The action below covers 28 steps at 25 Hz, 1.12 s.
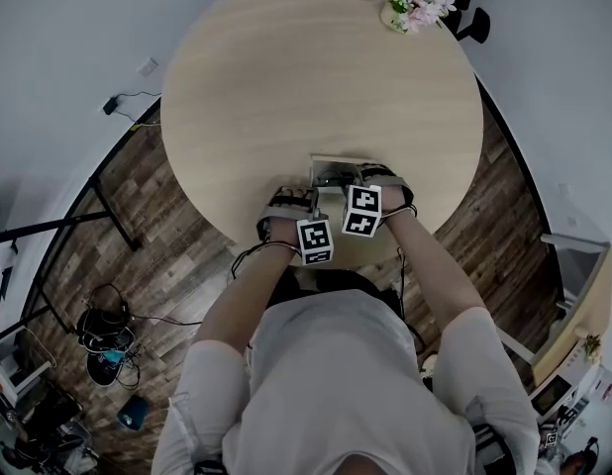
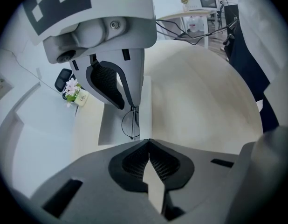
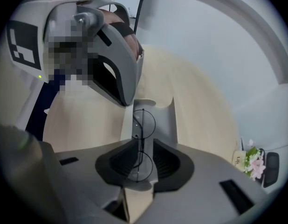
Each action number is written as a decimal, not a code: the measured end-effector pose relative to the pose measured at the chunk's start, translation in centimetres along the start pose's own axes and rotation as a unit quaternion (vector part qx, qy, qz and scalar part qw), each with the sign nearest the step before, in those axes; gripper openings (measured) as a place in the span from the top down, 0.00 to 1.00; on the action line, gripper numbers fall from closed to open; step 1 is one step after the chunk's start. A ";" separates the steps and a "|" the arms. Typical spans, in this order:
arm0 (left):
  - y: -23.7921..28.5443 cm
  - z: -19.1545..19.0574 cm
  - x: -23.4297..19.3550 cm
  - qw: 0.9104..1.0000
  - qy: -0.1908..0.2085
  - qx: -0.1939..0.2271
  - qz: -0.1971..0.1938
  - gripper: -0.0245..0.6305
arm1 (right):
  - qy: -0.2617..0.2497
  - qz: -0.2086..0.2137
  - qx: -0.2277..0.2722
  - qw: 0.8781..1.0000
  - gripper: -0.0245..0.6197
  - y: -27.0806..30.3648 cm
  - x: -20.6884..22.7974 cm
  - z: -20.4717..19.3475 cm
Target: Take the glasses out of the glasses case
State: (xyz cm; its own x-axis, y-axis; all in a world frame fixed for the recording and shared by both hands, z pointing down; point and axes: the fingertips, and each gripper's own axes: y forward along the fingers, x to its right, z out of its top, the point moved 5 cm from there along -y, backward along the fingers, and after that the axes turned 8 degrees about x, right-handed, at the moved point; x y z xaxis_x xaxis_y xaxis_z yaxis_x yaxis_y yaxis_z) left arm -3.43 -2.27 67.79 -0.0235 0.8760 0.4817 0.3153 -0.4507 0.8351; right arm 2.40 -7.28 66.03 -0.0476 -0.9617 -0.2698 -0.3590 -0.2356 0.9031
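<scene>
The left tool (image 2: 148, 146) has its jaws together, clamped on a thin upright wall of the open glasses case (image 2: 113, 122). This pins the case down close to the near edge of the round tabletop (image 1: 316, 77). The right tool (image 3: 137, 157) points steeply down into the case with its jaws apart. The glasses (image 3: 144, 122) lie in the case with their thin wire frame standing edge-on between the pads, which do not look to be pressing on it.

The step in hand seems to be the pinch on the frame. It would go best with the pads closing gently on the wire near the bridge, not on a lens, since so thin a frame can twist or slip out sideways. Once gripped, a straight lift should clear the case walls. The left tool's clamp ought to hold firm, so the light case does not rise with the glasses. Far across the tabletop, a small pot of flowers (image 1: 417, 6) is well clear.
</scene>
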 end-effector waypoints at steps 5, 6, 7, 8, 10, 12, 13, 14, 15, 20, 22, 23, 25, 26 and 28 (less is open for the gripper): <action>0.0 -0.1 -0.1 1.000 0.000 0.002 0.000 0.95 | -0.005 0.009 -0.010 1.000 0.83 0.6 0.3 0.2; -0.1 -0.1 -0.1 1.000 0.000 0.002 0.000 0.95 | -0.007 0.013 -0.010 1.000 0.83 0.7 0.4 0.2; -0.1 -0.1 -0.1 1.000 0.000 0.003 0.000 0.95 | -0.007 0.017 -0.011 1.000 0.83 0.8 0.4 0.3; -0.1 -0.1 0.0 1.000 0.000 0.004 0.000 0.95 | -0.007 0.021 -0.012 1.000 0.83 0.9 0.4 0.3; -0.1 0.0 0.0 1.000 0.000 0.006 0.000 0.95 | -0.004 0.031 -0.017 0.999 0.84 1.0 0.4 0.3; -0.1 -0.1 0.0 1.000 0.000 0.007 0.001 0.95 | 0.002 0.044 -0.020 0.999 0.87 1.2 0.5 0.2; -0.1 -0.1 0.0 1.000 0.000 0.007 0.001 0.95 | 0.006 0.050 -0.021 0.999 0.88 1.3 0.5 0.2; -0.1 -0.1 0.0 1.000 0.000 0.007 0.001 0.95 | 0.008 0.054 -0.023 0.998 0.88 1.3 0.4 0.2; -0.1 -0.1 0.0 1.000 0.000 0.006 0.001 0.95 | 0.008 0.058 -0.026 0.998 0.89 1.4 0.4 0.3; -0.2 -0.1 0.0 1.000 0.002 0.006 0.001 0.95 | 0.017 0.067 -0.028 0.997 0.92 1.5 0.3 0.3; -0.1 -0.1 -0.1 1.000 0.005 0.005 -0.001 0.95 | 0.011 0.061 -0.027 0.998 0.93 1.4 0.3 0.3; -0.1 -0.1 -0.1 1.000 0.005 0.004 -0.002 0.95 | 0.007 0.055 -0.026 0.998 0.93 1.4 0.3 0.3; -0.1 -0.2 -0.1 1.000 0.004 0.005 -0.002 0.95 | 0.002 0.041 -0.024 0.999 0.93 1.3 0.1 0.3; 0.0 -0.1 -0.1 1.000 0.004 0.005 -0.002 0.95 | 0.000 0.034 -0.021 0.999 0.93 1.3 0.1 0.3; 0.0 -0.1 -0.1 1.000 0.005 0.004 -0.002 0.95 | 0.000 0.023 -0.018 1.000 0.93 1.1 0.1 0.3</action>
State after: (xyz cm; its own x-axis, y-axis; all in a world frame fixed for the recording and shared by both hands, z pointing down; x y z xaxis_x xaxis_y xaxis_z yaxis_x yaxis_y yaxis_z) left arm -3.54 -2.37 67.76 -0.0341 0.8764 0.4803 0.3230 -0.4452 0.8352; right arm 1.70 -7.55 66.87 -0.0628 -0.9716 -0.2281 -0.3229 -0.1965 0.9258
